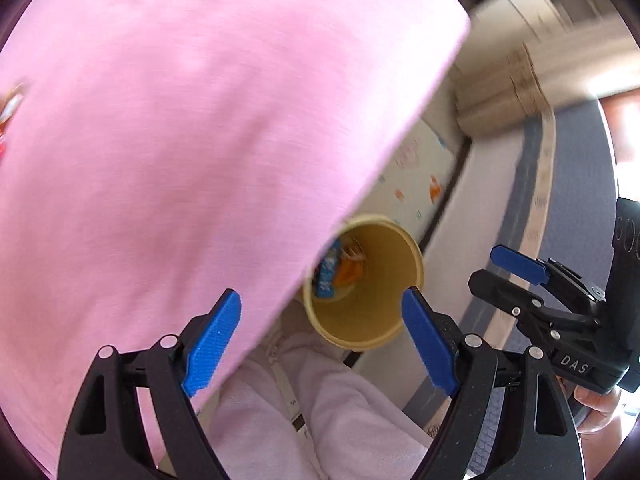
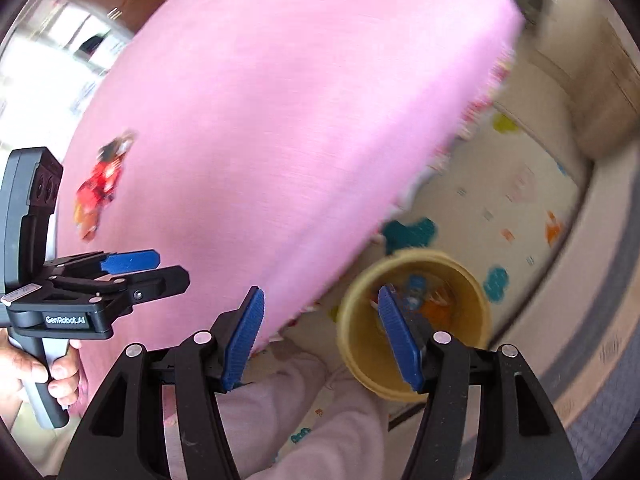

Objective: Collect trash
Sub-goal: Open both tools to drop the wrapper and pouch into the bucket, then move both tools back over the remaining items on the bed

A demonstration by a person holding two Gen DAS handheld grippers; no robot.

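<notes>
A round yellow bin point(image 1: 372, 312) stands on the floor beside a pink-covered surface point(image 1: 200, 140), with blue and orange wrappers point(image 1: 336, 272) lying in its bottom. In the right wrist view the bin point(image 2: 472, 304) sits low and to the right. A red wrapper point(image 2: 98, 188) lies on the pink cover point(image 2: 280, 120), and it is also at the left wrist view's far left edge as a red wrapper point(image 1: 10, 108). My left gripper point(image 1: 320, 344) hovers open above the bin's near rim, empty. My right gripper point(image 2: 322, 336) is open and empty above the bin's left rim.
Each gripper shows in the other's view, held by a hand: the right gripper point(image 1: 484, 268) and the left gripper point(image 2: 172, 268). A play mat point(image 2: 500, 208) with coloured shapes, a grey-blue rug point(image 1: 576, 208) and cardboard boxes point(image 1: 504, 96) lie beyond. The person's pink-clad legs point(image 2: 304, 408) are below.
</notes>
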